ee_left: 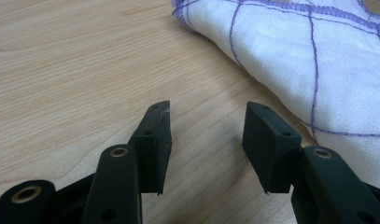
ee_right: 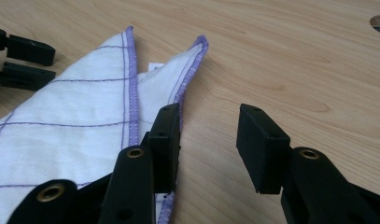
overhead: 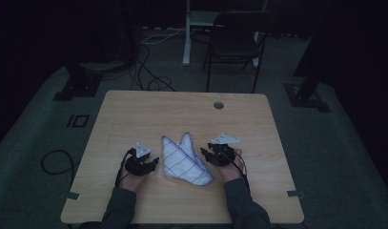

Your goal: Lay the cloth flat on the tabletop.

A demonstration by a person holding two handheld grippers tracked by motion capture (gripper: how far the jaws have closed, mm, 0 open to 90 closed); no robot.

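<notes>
A white cloth (overhead: 184, 161) with thin purple grid lines and purple stitched edging is lying folded on the light wooden table (overhead: 134, 114), near its front edge. Two pointed corners are sticking out toward the far side, while its broader folded end is resting flat nearer the person.

A folded cloth (overhead: 184, 160) lies on the table (overhead: 134, 109), toward its near edge and about midway across. The left gripper (overhead: 153, 163) sits just left of the cloth, the right gripper (overhead: 204, 153) just right of it. A round hole (overhead: 219, 105) lies in the tabletop near the far edge. A chair (overhead: 234, 40) stands on the floor beyond the table.
</notes>
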